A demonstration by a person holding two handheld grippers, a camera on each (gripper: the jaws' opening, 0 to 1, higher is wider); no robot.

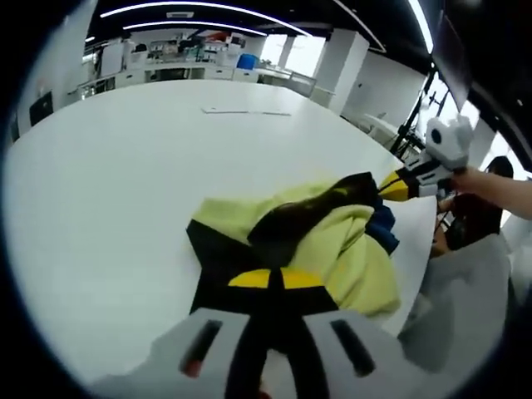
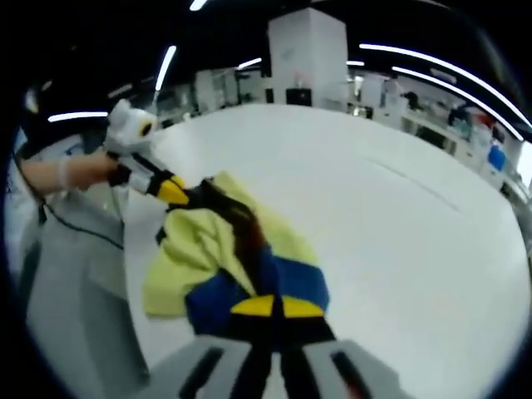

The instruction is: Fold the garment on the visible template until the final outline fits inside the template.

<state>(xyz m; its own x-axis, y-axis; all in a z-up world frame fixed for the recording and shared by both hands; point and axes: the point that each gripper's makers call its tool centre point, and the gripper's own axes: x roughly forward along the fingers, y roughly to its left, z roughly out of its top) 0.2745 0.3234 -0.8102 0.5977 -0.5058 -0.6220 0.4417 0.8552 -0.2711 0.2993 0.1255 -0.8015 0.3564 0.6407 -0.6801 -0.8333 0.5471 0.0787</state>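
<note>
- The left tongs [image 1: 270, 287] and the right tongs [image 2: 274, 312] each clenched an edge of the yellow, black and blue garment [image 1: 332, 241].
- The garment lay bunched on the white counter [image 1: 125, 208], near its edge.
- Desks [image 1: 166, 66] stood behind.

Both grippers [image 1: 270, 278] [image 2: 274, 306] clamped, apart.

In the left gripper view the garment [image 1: 324, 241] lies bunched on the table [image 1: 125, 183], toward its 4 o'clock edge. The left gripper [image 1: 270, 283] sits at the garment's 6 o'clock end; the right gripper [image 1: 395, 184] meets it at 2 o'clock. In the right gripper view the right gripper [image 2: 274, 309] is at 6 o'clock, the left gripper [image 2: 174, 193] at 10 o'clock.
</note>
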